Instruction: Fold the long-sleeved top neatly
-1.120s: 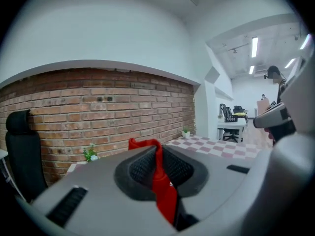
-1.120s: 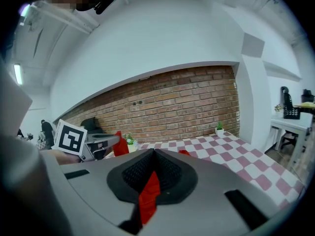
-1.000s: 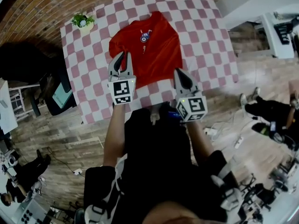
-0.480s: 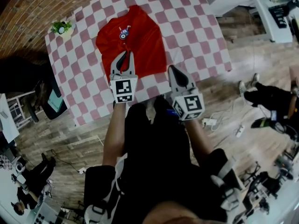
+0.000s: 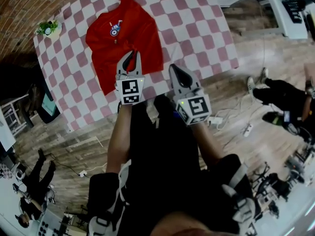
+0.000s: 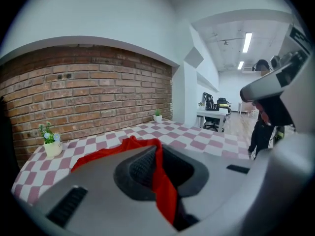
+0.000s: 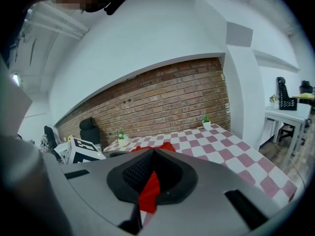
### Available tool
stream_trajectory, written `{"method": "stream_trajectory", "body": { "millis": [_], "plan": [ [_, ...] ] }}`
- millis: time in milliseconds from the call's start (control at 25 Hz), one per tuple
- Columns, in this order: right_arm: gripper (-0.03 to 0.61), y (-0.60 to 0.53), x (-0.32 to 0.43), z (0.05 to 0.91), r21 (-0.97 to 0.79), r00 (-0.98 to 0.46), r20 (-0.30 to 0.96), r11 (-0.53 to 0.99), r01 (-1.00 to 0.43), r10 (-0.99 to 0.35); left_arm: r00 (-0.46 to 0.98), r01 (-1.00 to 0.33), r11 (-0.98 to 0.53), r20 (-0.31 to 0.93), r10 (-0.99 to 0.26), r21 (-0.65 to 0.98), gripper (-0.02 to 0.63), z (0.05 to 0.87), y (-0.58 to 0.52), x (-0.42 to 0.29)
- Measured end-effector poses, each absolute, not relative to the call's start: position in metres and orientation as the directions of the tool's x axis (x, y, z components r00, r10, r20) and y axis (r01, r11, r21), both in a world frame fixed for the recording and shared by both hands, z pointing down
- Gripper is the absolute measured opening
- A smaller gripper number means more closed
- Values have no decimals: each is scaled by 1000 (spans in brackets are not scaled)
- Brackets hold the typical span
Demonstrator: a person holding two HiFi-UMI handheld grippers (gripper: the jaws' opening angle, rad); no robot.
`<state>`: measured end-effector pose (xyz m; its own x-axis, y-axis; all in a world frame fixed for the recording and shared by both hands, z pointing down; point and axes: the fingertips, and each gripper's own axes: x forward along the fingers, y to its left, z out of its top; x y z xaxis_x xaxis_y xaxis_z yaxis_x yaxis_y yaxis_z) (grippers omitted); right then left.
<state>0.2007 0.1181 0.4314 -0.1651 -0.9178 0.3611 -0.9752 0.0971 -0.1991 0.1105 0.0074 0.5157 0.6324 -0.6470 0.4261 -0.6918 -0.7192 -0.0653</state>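
Note:
The red long-sleeved top [image 5: 123, 33] lies on the pink-and-white checked table [image 5: 192, 28], its chest print towards the far left. My left gripper [image 5: 129, 58] hovers over the top's near half, shut on a fold of red cloth [image 6: 162, 181] that runs up between its jaws. At the top's near right edge my right gripper [image 5: 174, 70] is shut on a smaller tuck of the same red cloth [image 7: 149, 193]. The rest of the top [image 7: 152, 148] spreads out beyond the jaws.
A small potted plant [image 5: 48, 28] stands at the table's far left corner, and another plant [image 6: 157, 116] at the far right by the brick wall. The near table edge [image 5: 147, 100] is just below the grippers. Desks, chairs and cables sit on the wooden floor around the table.
Both grippers have come towards the table's near edge with red cloth in their jaws, the left one farther and lower. The head view has swung, so the table now sits up and to the left.

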Motion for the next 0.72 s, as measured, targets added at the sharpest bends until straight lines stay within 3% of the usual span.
{"method": "stream_trajectory", "body": {
  "millis": [720],
  "plan": [
    [8, 122, 221, 462, -197, -226, 392, 159, -967, -892, 606, -706, -708, 516, -605, 0, 44, 596, 42, 142]
  ]
}}
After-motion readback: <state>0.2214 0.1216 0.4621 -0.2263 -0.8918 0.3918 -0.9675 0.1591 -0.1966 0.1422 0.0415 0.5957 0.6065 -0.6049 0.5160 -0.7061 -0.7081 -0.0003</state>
